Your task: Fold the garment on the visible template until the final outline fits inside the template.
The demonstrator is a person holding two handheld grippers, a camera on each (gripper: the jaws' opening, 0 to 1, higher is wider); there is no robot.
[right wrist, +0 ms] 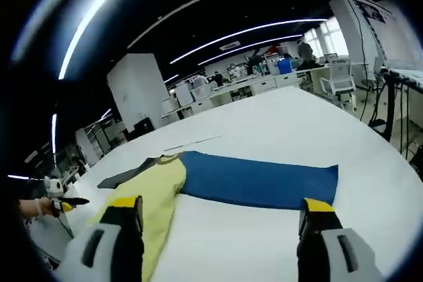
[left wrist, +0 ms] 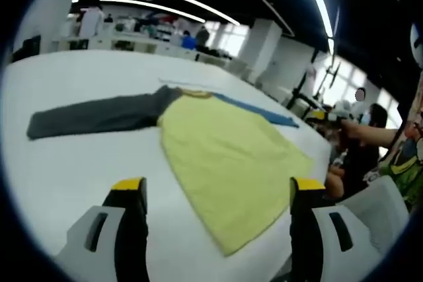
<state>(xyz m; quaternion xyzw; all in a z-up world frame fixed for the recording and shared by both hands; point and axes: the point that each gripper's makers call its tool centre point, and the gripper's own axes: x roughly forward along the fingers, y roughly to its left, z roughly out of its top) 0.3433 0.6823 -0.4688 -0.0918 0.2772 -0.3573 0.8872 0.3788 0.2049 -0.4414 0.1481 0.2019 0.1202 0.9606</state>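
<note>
Both your grippers, left gripper (left wrist: 218,196) and right gripper (right wrist: 221,219), hang wide and empty above the white table (left wrist: 73,163). Ahead lies the shirt (left wrist: 225,143), spread flat; pinch the near blue sleeve (right wrist: 264,183) at its cuff and fold it inward squarely.

Your left gripper (left wrist: 218,193), jaws apart, hovers over the near hem of the yellow garment (left wrist: 225,146) spread flat on the white table (left wrist: 66,163).
</note>
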